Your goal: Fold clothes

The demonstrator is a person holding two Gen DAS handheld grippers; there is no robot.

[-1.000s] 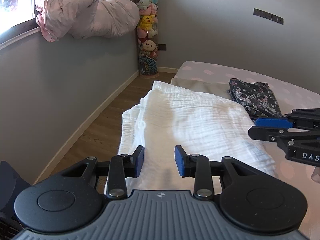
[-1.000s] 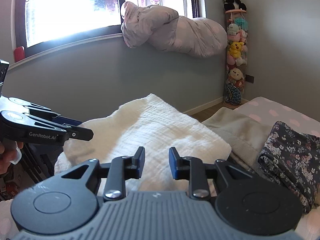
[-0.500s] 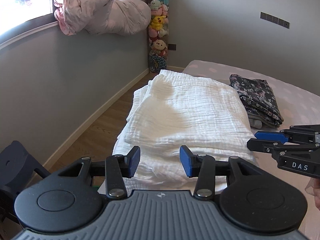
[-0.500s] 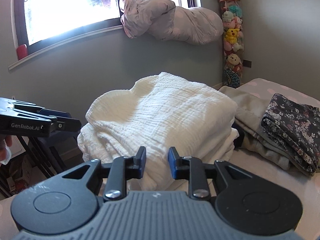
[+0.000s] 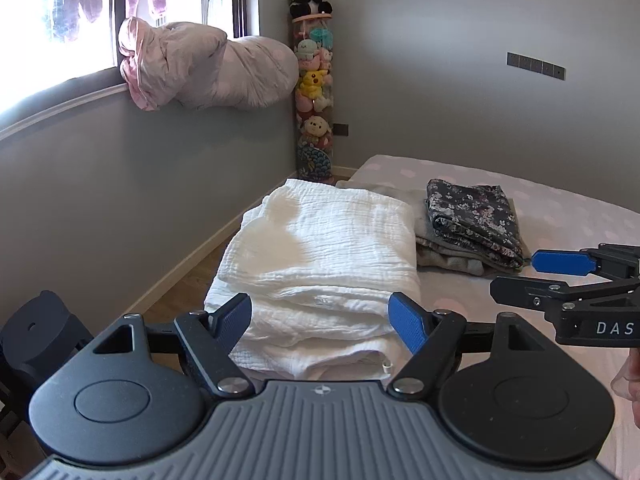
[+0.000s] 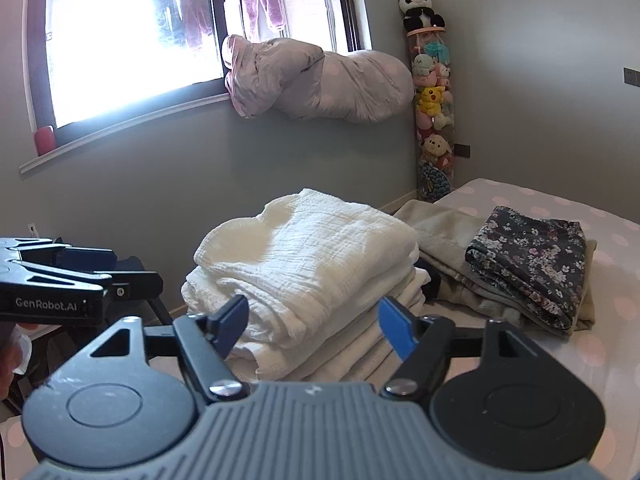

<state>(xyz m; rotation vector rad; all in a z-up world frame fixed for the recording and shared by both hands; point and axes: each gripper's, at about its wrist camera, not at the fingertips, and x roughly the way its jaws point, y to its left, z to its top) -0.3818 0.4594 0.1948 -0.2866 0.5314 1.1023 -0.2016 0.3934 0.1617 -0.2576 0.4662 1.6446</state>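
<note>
A folded white muslin cloth lies in a thick stack at the left edge of the bed; it also shows in the right wrist view. My left gripper is open and empty, just short of the stack's near edge. My right gripper is open and empty in front of the stack, and it shows side-on at the right of the left wrist view. The left gripper shows at the left of the right wrist view.
A folded dark floral garment lies on folded beige cloth to the right of the white stack. The bed has a pink dotted sheet. A dark stool stands left of the bed. A pink duvet hangs on the windowsill.
Both grippers have drawn back and away from the white stack and their jaws have opened wider. The stack lies still on the bed.
</note>
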